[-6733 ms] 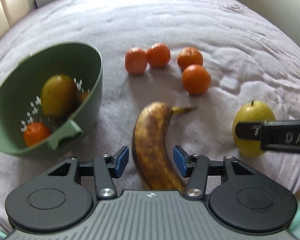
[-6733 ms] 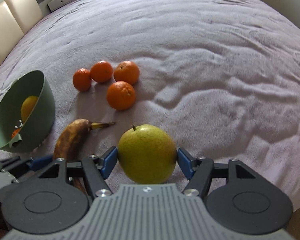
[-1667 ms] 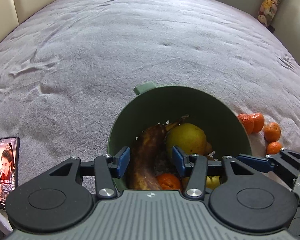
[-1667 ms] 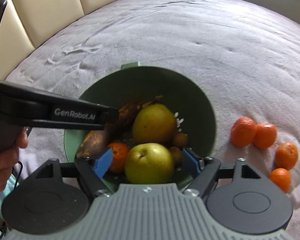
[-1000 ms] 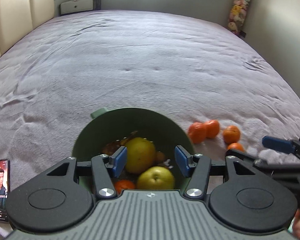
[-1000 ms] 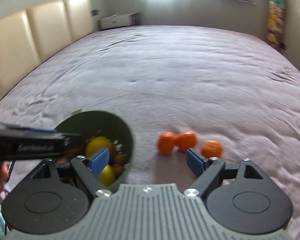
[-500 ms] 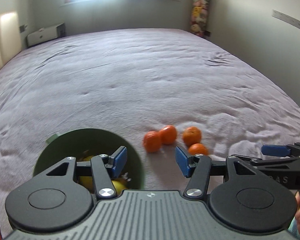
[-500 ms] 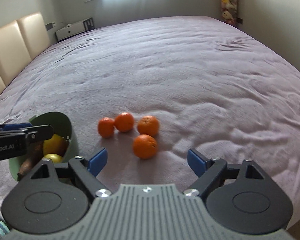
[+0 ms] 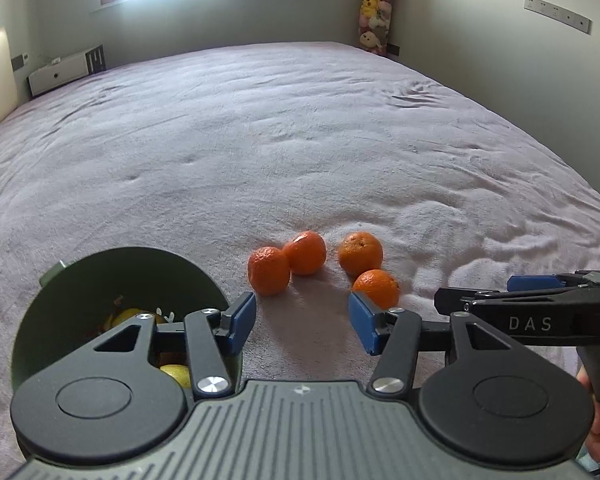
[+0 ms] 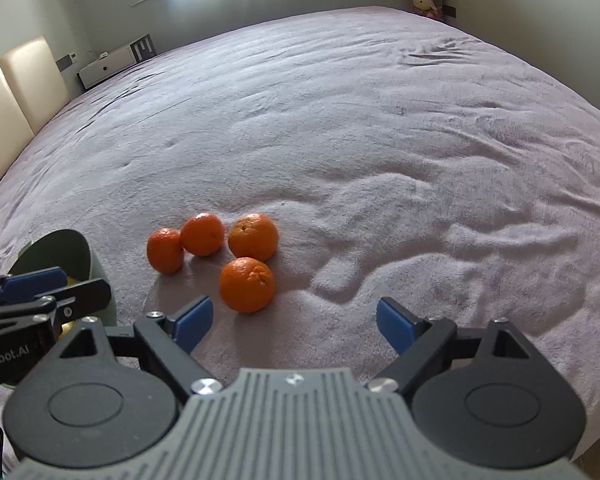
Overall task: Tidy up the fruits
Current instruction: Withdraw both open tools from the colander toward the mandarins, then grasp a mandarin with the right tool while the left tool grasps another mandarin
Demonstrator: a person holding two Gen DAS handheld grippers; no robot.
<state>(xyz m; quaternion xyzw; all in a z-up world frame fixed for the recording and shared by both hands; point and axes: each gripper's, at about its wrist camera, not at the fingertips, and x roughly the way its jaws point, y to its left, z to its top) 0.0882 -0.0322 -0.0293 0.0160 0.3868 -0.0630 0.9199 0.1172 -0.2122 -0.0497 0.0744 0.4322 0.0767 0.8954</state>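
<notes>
Both grippers empty over the bed

Round green plastic bowl [image 9: 80, 280] sits leftmost, holding yellow fruit. Left gripper [image 9: 302, 322] fingers spread, gripping nothing. Four small orange mandarins [image 10: 247, 284] lie clustered on the mauve bedspread [image 10: 380, 140]. Right gripper [image 10: 294, 322] fingers wide apart, empty

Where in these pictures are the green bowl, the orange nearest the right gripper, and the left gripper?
green bowl [image 9: 112, 280], left wrist view, inner wall.
nearest orange [image 10: 247, 284], right wrist view, middle of its peel.
left gripper [image 9: 302, 322], left wrist view, midway between its open blue fingertips.
</notes>
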